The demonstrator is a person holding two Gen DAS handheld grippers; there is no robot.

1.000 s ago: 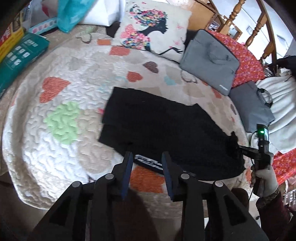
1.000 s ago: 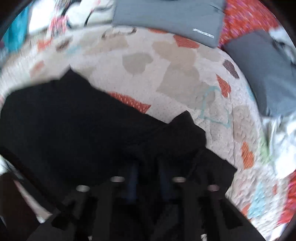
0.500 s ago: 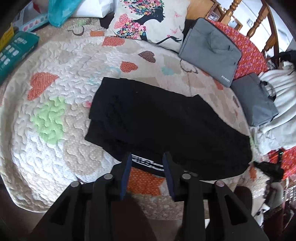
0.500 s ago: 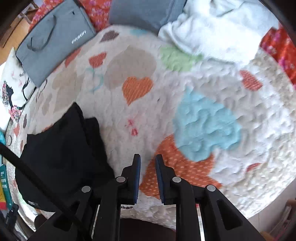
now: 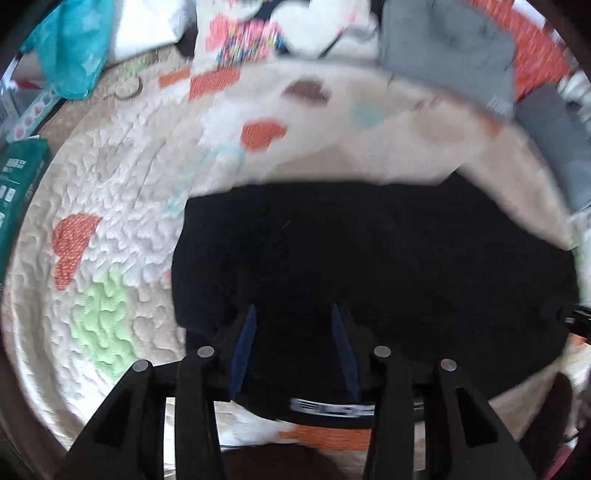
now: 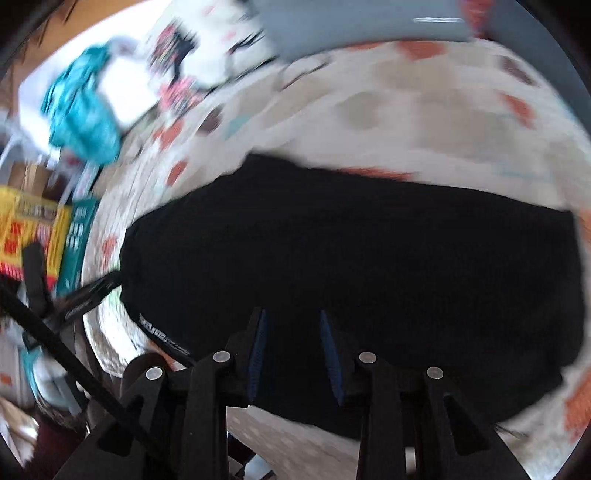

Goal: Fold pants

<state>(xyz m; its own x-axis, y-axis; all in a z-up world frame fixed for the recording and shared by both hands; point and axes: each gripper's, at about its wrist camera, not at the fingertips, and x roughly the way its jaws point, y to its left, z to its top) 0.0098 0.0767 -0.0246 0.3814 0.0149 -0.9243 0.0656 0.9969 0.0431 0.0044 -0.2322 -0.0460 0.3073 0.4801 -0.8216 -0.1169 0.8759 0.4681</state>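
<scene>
**Black pants laid flat on the heart quilt, both grippers hovering over them**

The black pants (image 5: pixel 369 277) are seen spread out as a wide, already-folded dark slab across the middle of the heart-patterned quilt (image 5: pixel 122 206); a white printed waistband label (image 5: pixel 332 406) is shown at the near edge in the left wrist view, just past the gripper's fingertips. In the right wrist view the same pants (image 6: pixel 351 266) fill the centre, with the label (image 6: pixel 162 338) sitting at their lower left corner.

The left gripper (image 5: pixel 293 347) is pointed steeply down over the near edge of the pants; its blue-lined jaws are apart and are being opened wider; black fabric is seen behind the gap, but nothing is pinched by the pads. The right gripper (image 6: pixel 291 350) is held over the pants too; its jaws are parted and opening as well, with cloth seen beyond them and nothing clamped.

Both views are smeared by motion blur, so fine folds can't be made out. Around the quilt a few things can be picked out: a teal bag (image 5: pixel 70 48) at the upper left, a printed pillow (image 5: pixel 258 33) at the top, a grey laptop bag (image 5: pixel 450 44) at the upper right, and a green box (image 5: pixel 18 184) at the left edge. In the right wrist view, a yellow and red box (image 6: pixel 26 236) is seen at the far left, and the left gripper (image 6: pixel 85 295) shows dimly beside the pants' left edge.
</scene>
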